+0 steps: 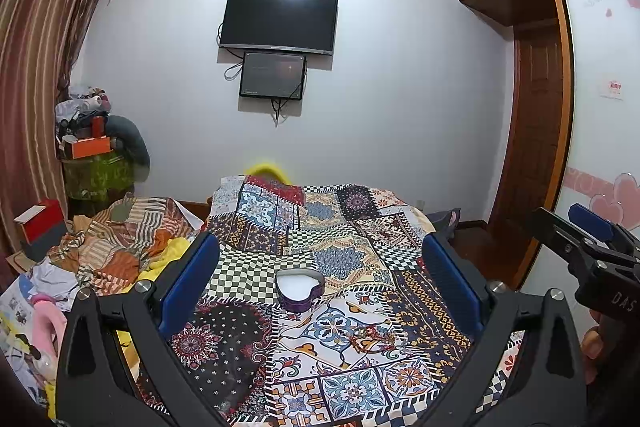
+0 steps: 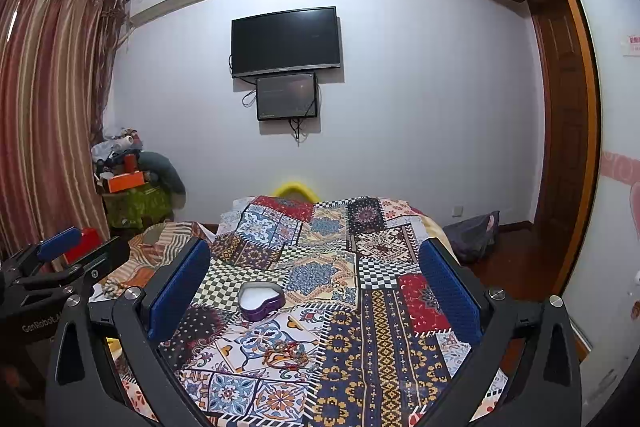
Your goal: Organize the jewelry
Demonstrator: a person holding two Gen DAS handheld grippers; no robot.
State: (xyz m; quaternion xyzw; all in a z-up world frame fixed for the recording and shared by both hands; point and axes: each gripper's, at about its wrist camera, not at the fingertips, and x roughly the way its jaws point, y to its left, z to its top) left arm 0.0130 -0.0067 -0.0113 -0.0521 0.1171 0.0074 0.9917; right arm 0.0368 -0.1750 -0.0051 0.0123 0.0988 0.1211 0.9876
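A purple heart-shaped box [image 1: 300, 287] with a white lining lies open on the patterned bedspread [image 1: 352, 235]; it also shows in the right wrist view [image 2: 261, 300]. A red and gold string of jewelry [image 2: 286, 351] lies on the cloth in front of the box; in the left wrist view it shows faintly [image 1: 366, 335]. My left gripper [image 1: 320, 283] is open and empty above the bed, the box between its blue pads. My right gripper [image 2: 314, 291] is open and empty, the box left of its middle. Each gripper shows at the other's edge.
Crumpled striped bedding [image 1: 120, 243], papers and a red box [image 1: 40, 227] clutter the left side. A pile of goods [image 2: 128, 183] stands by the curtain. A TV [image 2: 286, 41] hangs on the far wall. A wardrobe [image 2: 560, 147] and a dark bag [image 2: 474, 231] are right.
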